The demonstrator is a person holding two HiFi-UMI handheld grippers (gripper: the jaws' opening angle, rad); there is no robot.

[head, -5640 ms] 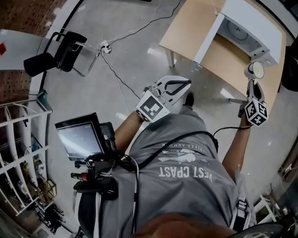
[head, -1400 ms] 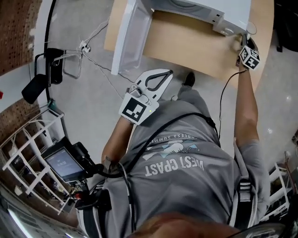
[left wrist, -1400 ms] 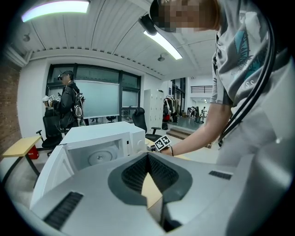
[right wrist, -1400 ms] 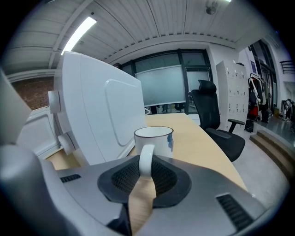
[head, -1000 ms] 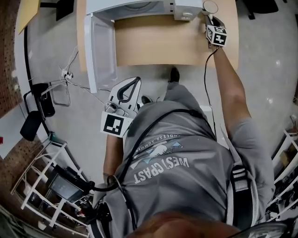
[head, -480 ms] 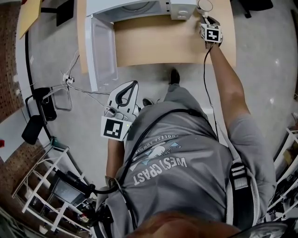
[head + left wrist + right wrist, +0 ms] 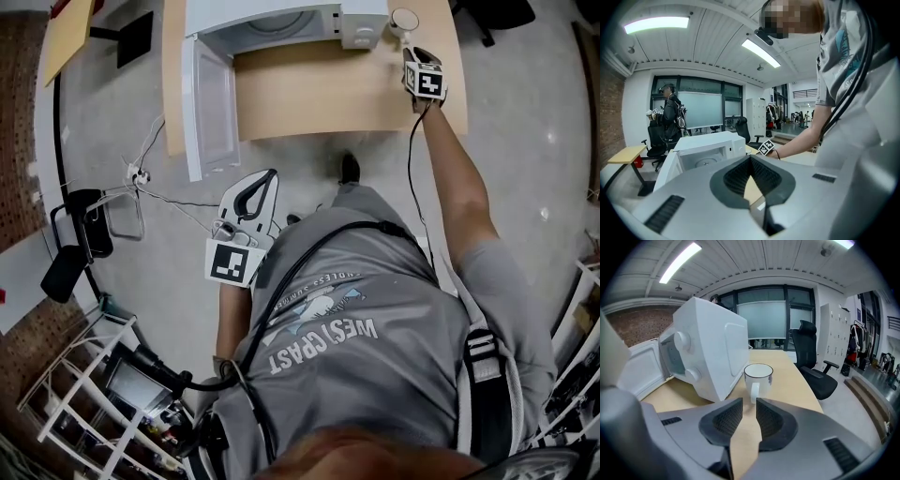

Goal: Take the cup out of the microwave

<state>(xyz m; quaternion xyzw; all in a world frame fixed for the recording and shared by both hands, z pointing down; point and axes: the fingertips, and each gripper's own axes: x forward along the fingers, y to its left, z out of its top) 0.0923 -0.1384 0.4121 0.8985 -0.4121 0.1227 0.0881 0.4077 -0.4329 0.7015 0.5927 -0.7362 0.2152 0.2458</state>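
A white cup (image 7: 405, 19) (image 7: 758, 376) with a dark rim stands upright on the wooden table (image 7: 319, 89), just right of the white microwave (image 7: 281, 19) (image 7: 715, 350). Its handle points at my right gripper (image 7: 412, 52) (image 7: 749, 401). That gripper is open, and the handle sits just beyond its tips with nothing between the pads. The microwave door (image 7: 214, 103) (image 7: 640, 366) hangs open to the left and the chamber looks empty. My left gripper (image 7: 269, 174) (image 7: 750, 158) is shut on nothing, held by my body over the floor.
A black office chair (image 7: 813, 369) stands past the table's right end. On the floor to the left are a black chair (image 7: 84, 225) and a power strip with cables (image 7: 136, 173). A white wire rack (image 7: 66, 403) fills the lower left corner.
The cup was carried at my right gripper's tips; now it stands on the table beside the microwave. The right gripper has drawn back slightly in the last half second. The left gripper stays shut.
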